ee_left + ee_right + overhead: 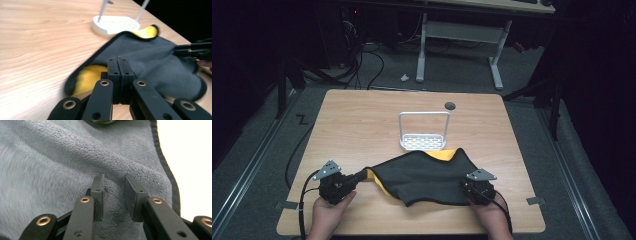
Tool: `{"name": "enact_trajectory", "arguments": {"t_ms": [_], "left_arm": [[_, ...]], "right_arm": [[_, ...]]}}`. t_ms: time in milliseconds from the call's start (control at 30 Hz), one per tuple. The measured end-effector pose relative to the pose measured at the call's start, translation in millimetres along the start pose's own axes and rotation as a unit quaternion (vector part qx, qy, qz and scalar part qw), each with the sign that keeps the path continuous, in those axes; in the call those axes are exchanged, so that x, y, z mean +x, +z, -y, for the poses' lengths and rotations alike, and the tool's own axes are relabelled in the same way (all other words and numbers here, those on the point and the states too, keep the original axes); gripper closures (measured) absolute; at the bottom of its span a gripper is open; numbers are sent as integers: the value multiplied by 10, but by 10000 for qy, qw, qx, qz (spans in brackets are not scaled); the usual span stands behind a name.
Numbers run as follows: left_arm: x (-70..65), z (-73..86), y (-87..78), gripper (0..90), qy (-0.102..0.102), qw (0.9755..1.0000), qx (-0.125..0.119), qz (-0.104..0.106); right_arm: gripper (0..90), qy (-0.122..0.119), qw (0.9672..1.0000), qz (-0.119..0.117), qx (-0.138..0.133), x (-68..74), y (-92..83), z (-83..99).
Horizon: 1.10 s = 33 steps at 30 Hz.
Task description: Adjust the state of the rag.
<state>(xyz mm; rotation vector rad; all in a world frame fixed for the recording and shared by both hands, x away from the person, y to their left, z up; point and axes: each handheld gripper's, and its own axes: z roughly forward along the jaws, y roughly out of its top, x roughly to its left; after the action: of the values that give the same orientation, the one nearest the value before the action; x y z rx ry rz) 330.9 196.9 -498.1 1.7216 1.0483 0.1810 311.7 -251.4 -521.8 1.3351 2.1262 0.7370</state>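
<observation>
You are handling a soft, light grey fleece cloth with yellow underside, lying limp on the near half of the wooden desk. Your left gripper is pinching its left edge; your right gripper is standing parted over a raised fold. Grip hems, not mid-fabric.

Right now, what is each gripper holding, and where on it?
The left gripper is shut on the grey cloth's left corner; the right gripper stands open over a fold, holding nothing.

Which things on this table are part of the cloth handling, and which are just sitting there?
In use:
- dark grey fleece cloth with yellow underside
- left gripper, jaws shut on the cloth's corner
- right gripper, jaws apart over a ridge of cloth

Lying about:
- white perforated rack with a wire handle, behind the cloth
- light wooden table
</observation>
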Motion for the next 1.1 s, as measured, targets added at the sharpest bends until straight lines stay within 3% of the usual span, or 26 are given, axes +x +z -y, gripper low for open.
{"name": "enact_trajectory", "arguments": {"t_ms": [67, 167, 300, 400, 467, 533, 600, 667, 767, 867, 933, 1067, 1100], "left_arm": [[-48, 23, 23, 849, 5, 9999, 65, 110], [-276, 110, 147, 747, 150, 9985, 319, 408], [-725, 251, 329, 609, 741, 9918, 690, 774], [-924, 336, 453, 560, 1364, 9850, 922, 510], [-935, 394, 554, 550, 1477, 9811, 1198, 369], [-942, 439, 633, 575, 1660, 9751, 1466, 155], [-956, 463, 642, 670, 1841, 9722, 1445, 1], [-921, 447, 632, 802, 1738, 9734, 1493, 75], [-813, 382, 548, 839, 1555, 9758, 1525, 219], [-650, 233, 314, 839, 1217, 9850, 1134, 465], [-532, 146, 145, 833, 964, 9904, 855, 491], [-369, 126, -27, 811, 762, 9941, 684, 350], [-333, 120, -55, 793, 629, 9955, 603, 364]], "right_arm": [[711, 151, 9999, -27, -2, -78, -13, 31], [715, 226, 9997, -47, -27, -102, -14, 47], [723, 127, 9999, -5, -20, -77, -19, 43], [723, 220, 9997, -83, -38, -98, -20, 54], [723, 263, 9996, -123, -42, -105, -22, 59], [723, 277, 9995, -154, -47, -106, -25, 64], [722, 281, 9995, -168, -49, -107, -27, 67], [722, 285, 9994, -173, -45, -109, -27, 66], [719, 278, 9994, -185, -48, -118, -23, 64], [713, 287, 9994, -169, -48, -133, -19, 62], [712, 296, 9994, -182, -38, -140, -20, 61], [702, 301, 9990, -328, -34, -115, -26, 58], [703, 247, 9993, -293, -25, -91, -32, 57]]}}
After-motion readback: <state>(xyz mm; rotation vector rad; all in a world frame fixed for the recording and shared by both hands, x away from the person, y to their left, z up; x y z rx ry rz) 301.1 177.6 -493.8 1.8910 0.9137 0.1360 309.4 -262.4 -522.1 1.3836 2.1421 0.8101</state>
